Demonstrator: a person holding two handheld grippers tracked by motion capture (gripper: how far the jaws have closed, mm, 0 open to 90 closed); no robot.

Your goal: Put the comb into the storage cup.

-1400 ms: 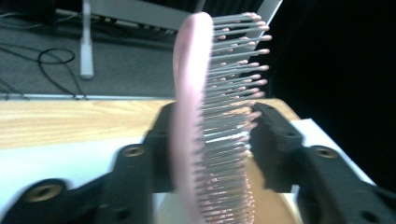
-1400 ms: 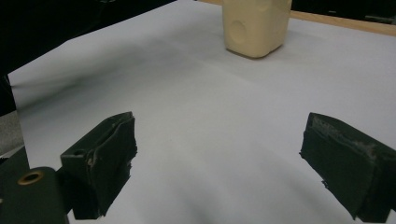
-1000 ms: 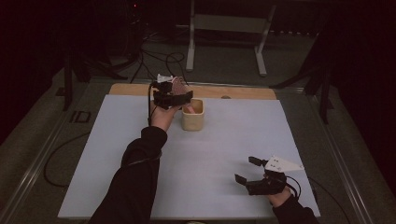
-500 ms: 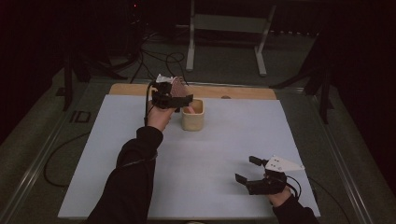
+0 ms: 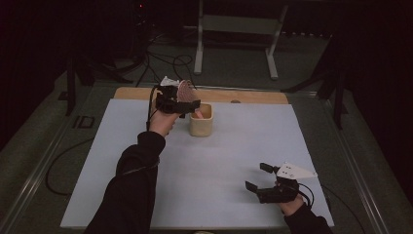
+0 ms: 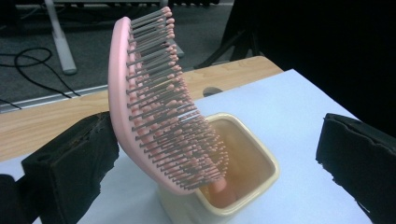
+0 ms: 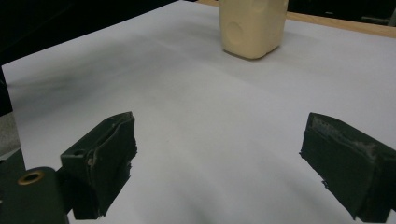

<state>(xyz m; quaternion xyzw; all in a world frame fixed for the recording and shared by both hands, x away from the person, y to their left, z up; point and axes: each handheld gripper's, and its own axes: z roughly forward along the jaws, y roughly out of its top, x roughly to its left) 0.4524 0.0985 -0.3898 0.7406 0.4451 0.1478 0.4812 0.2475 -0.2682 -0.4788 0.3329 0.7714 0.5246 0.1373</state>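
Note:
A pink hairbrush (image 6: 159,107) stands handle-down in a cream square cup (image 6: 243,186) and leans with its bristles toward the cup's middle. My left gripper (image 6: 215,158) is open around the brush head. Its jaws have just been opening: one jaw sits close by the brush's back and the other stands far off to the side. From above, the left gripper (image 5: 187,100) hovers beside the cup (image 5: 200,127) at the back of the table, with the brush (image 5: 184,90) sticking up. My right gripper (image 5: 258,176) rests open near the front right with nothing in it. The cup (image 7: 252,28) lies far ahead of the right gripper (image 7: 224,158).
A white mat (image 5: 219,161) covers the table, with a bare wooden strip (image 5: 243,96) along its far edge. Beyond the table, cables (image 5: 165,63) lie on the floor beside a metal stand (image 5: 234,24). The surroundings are dark.
The left hand has edged slightly left at the cup. The brush stays standing in the cup, and the right gripper has not moved.

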